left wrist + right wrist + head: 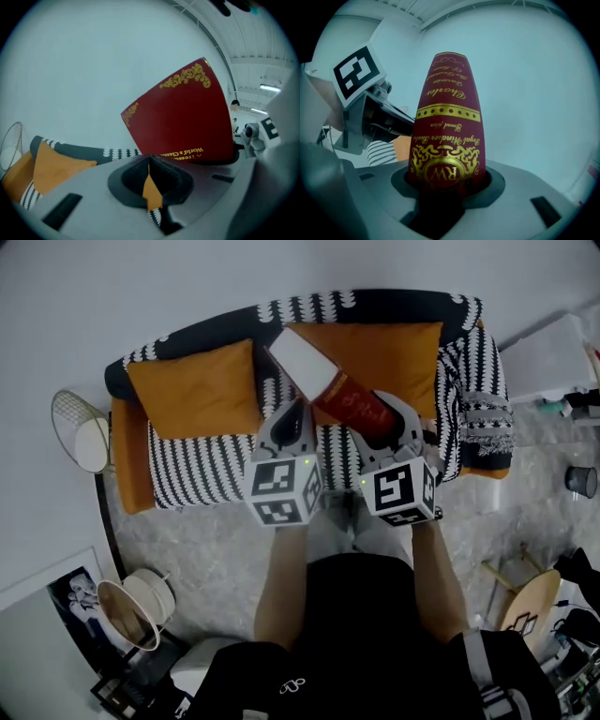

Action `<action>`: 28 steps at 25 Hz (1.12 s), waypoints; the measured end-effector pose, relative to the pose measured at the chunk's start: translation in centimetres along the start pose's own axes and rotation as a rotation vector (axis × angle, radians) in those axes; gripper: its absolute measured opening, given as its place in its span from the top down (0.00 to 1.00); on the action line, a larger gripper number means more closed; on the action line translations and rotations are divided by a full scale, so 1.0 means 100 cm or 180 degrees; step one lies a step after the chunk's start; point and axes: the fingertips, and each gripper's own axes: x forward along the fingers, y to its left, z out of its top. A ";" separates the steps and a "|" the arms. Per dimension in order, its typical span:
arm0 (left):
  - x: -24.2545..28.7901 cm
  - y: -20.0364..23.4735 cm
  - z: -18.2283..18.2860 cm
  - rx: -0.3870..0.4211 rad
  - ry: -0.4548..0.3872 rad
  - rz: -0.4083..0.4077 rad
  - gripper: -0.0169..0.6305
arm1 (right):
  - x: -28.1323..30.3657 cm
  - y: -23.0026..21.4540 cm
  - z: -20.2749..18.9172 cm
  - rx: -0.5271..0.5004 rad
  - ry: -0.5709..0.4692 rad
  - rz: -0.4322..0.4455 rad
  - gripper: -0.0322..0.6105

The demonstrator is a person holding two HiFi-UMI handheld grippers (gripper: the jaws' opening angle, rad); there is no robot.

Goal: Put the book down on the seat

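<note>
A red book (352, 404) with gold print and a white page edge hangs tilted over the sofa's striped seat (206, 474), in front of the right orange cushion (394, 357). My right gripper (389, 423) is shut on its near end. In the right gripper view the book's spine (447, 122) rises straight out of the right gripper (443, 187). My left gripper (292, 418) is just left of the book and apart from it, shut on nothing. In the left gripper view its gripper (150, 180) shows only a thin slit, with the red cover (187, 117) up to the right.
A second orange cushion (197, 390) leans on the sofa's left half. A round wire-framed object (80, 432) stands off the sofa's left end, a white cabinet (553, 357) and a dark cup (581, 481) to its right. A wooden stool (530, 606) sits lower right.
</note>
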 end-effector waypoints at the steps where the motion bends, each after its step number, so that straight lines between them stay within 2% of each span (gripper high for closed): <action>1: 0.001 0.000 -0.009 -0.0023 0.0050 -0.0005 0.95 | 0.003 0.005 -0.008 -0.0032 0.0062 0.0043 0.62; 5: 0.008 0.002 -0.042 -0.0078 0.0228 -0.0027 0.95 | 0.014 0.023 -0.044 -0.0150 0.0308 0.0211 0.62; 11: 0.016 0.004 -0.094 -0.0259 0.0480 -0.0041 0.95 | 0.029 0.051 -0.104 -0.0662 0.0767 0.0468 0.62; 20: 0.030 0.013 -0.173 -0.0487 0.0857 -0.0013 0.95 | 0.058 0.075 -0.190 -0.0946 0.1261 0.0845 0.62; 24: 0.031 0.025 -0.208 -0.0649 0.1045 0.0079 0.95 | 0.069 0.095 -0.228 -0.1114 0.1489 0.1127 0.62; 28: 0.049 0.033 -0.235 -0.0755 0.1117 0.0137 0.95 | 0.086 0.100 -0.270 -0.1201 0.1634 0.1310 0.62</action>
